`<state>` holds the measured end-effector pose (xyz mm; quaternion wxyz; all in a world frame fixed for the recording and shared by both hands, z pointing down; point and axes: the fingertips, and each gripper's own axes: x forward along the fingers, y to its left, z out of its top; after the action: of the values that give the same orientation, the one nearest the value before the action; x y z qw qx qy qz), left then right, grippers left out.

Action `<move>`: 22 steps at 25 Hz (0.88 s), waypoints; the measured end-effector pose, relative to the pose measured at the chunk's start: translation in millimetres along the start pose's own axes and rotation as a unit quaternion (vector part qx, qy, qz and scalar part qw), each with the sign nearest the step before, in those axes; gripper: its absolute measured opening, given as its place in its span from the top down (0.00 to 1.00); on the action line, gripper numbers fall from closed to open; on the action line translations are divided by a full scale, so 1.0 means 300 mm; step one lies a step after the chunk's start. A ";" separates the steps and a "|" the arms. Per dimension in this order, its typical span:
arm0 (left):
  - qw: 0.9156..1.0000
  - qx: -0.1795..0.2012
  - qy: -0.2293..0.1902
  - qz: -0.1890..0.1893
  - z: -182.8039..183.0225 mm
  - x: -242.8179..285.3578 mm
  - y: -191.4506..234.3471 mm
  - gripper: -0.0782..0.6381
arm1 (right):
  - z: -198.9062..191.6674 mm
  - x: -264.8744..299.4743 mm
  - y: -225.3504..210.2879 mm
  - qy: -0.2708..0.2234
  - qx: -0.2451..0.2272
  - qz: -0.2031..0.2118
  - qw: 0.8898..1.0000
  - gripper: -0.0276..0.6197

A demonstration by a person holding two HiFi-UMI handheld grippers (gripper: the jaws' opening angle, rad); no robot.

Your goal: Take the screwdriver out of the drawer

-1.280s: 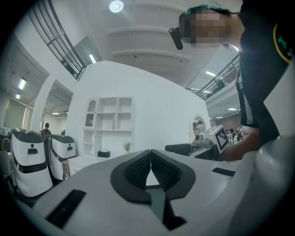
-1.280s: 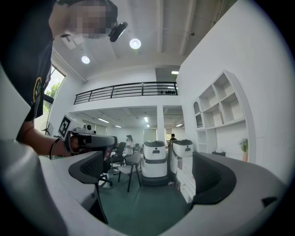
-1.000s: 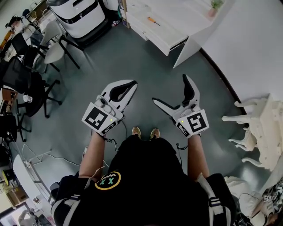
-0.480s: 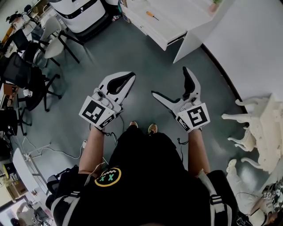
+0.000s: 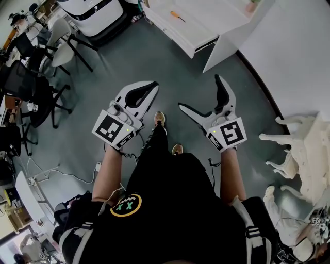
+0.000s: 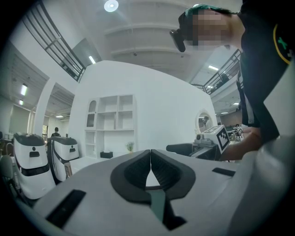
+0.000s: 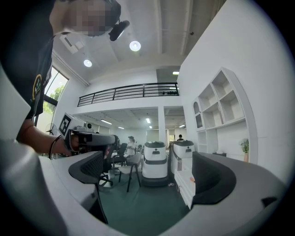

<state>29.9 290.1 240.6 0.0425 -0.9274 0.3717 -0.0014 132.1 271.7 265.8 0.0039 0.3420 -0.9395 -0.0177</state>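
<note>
In the head view an orange-handled screwdriver lies in the open white drawer of a desk far ahead, well beyond both grippers. My left gripper is held at waist height with its jaws shut and empty; they meet in the left gripper view. My right gripper is beside it with its jaws spread wide and nothing between them, as the right gripper view also shows. There the white drawer is low and distant.
Grey floor lies between me and the desk. Office chairs and a white machine stand at the upper left. A white wall curves along the right, with carved white furniture below it. Cables trail on the floor at left.
One foot has stepped forward between the grippers. Both grippers have shifted slightly, with the left still shut and the right still open.
</note>
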 end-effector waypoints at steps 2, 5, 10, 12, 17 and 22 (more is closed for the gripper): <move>1.000 0.000 -0.002 -0.003 -0.008 0.020 0.031 0.86 | -0.006 0.028 -0.022 0.001 -0.002 -0.002 1.000 0.06; 1.000 -0.002 -0.005 -0.008 -0.026 0.057 0.089 0.86 | -0.025 0.078 -0.063 0.005 -0.003 -0.008 1.000 0.06; 1.000 -0.007 -0.008 -0.013 -0.052 0.132 0.215 0.86 | -0.051 0.189 -0.144 0.014 -0.004 -0.012 1.000 0.06; 1.000 -0.009 -0.009 -0.013 -0.065 0.157 0.270 0.86 | -0.058 0.238 -0.174 0.016 -0.005 -0.011 1.000 0.06; 1.000 -0.016 -0.004 -0.014 -0.097 0.215 0.403 0.86 | -0.074 0.358 -0.256 0.023 -0.001 -0.015 1.000 0.06; 1.000 -0.025 -0.003 -0.019 -0.121 0.280 0.559 0.86 | -0.084 0.499 -0.336 0.033 -0.002 -0.020 0.999 0.06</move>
<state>-26.2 108.7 261.1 0.0206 -0.9350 0.3540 0.0100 82.6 97.5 286.5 0.0352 0.3613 -0.9317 -0.0087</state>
